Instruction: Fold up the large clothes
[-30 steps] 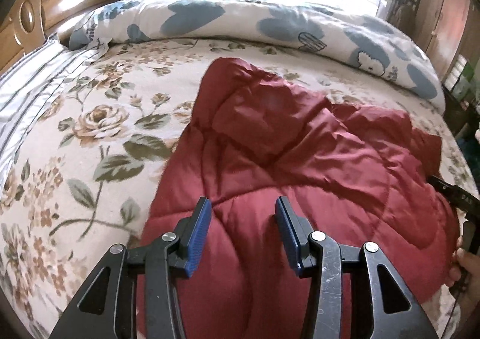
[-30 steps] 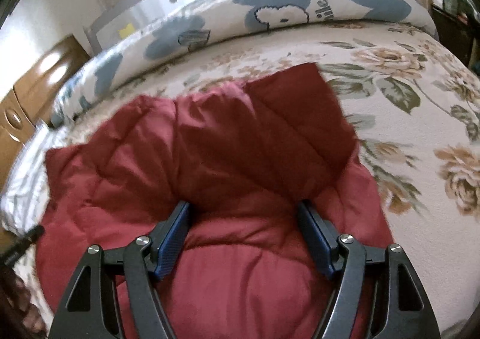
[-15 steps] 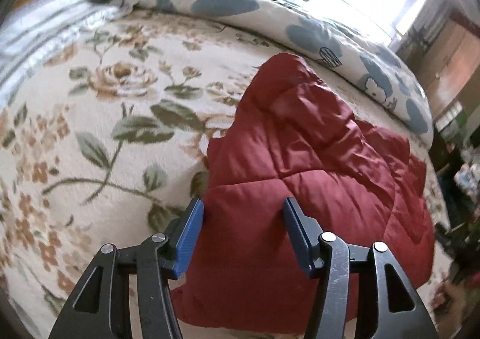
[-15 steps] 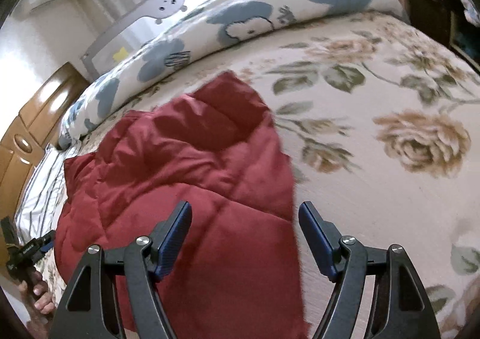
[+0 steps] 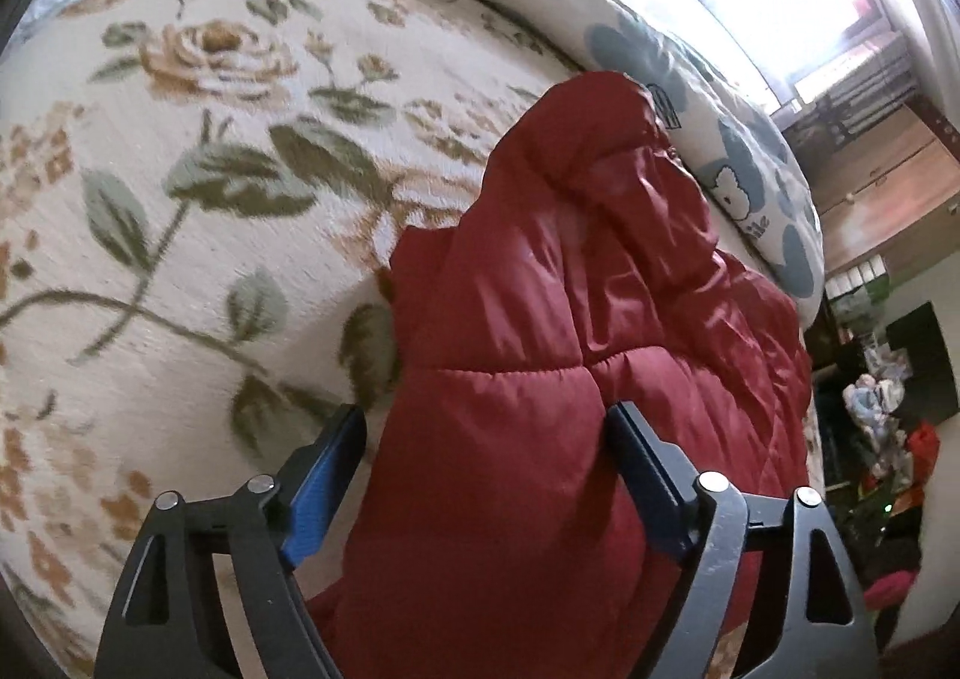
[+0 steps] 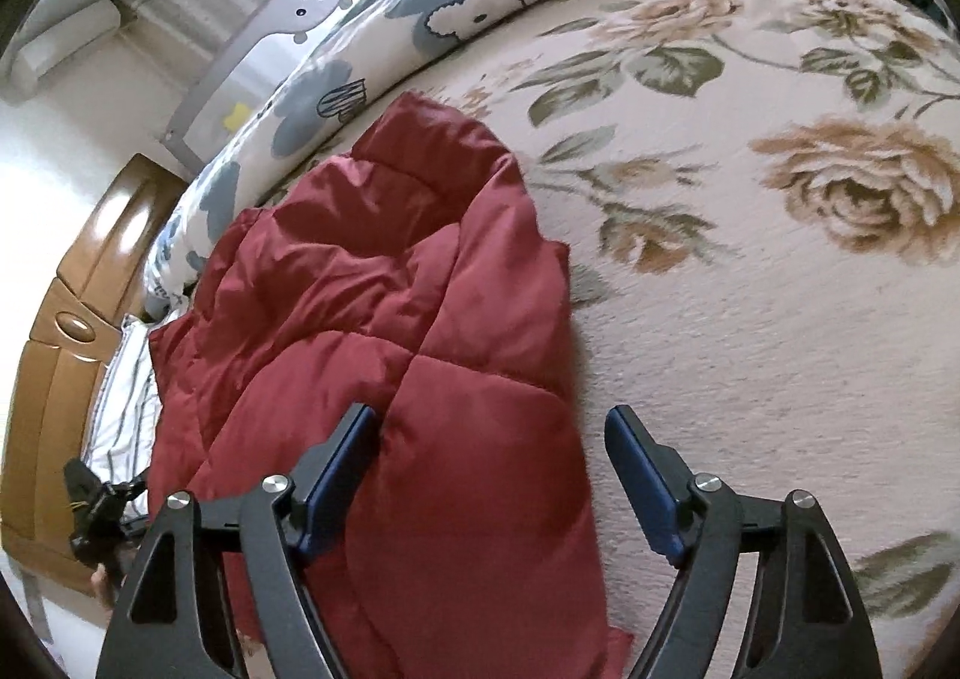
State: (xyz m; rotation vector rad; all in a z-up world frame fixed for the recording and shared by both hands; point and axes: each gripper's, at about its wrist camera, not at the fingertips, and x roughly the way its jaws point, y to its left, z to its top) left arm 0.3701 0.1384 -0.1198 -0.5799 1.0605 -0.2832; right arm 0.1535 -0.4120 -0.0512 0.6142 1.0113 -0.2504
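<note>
- Both pairs of blue-padded fingers stood wide apart, clamped on nothing: the left gripper (image 5: 483,442) straddled the near left edge of the red quilted jacket (image 5: 558,379), and the right gripper (image 6: 489,448) straddled its near right edge.
- Under the left gripper, the jacket's puffy panel filled the gap between the pads; whether they touched the cloth could not be told.
- Under the right gripper, the jacket (image 6: 420,331) covered the left half of the gap, and bare floral bedspread (image 6: 750,319) showed in the right half.
- Beyond the fingers, the jacket lay bunched and creased on the bedspread (image 5: 180,235), reaching toward the far side of the bed.
- Behind it ran a rolled duvet (image 6: 480,0) printed with blue flowers, touching the jacket's far end in the left view.
- Farthest off stood a grey bed rail (image 6: 282,18) and a wooden headboard (image 6: 72,319).
</note>
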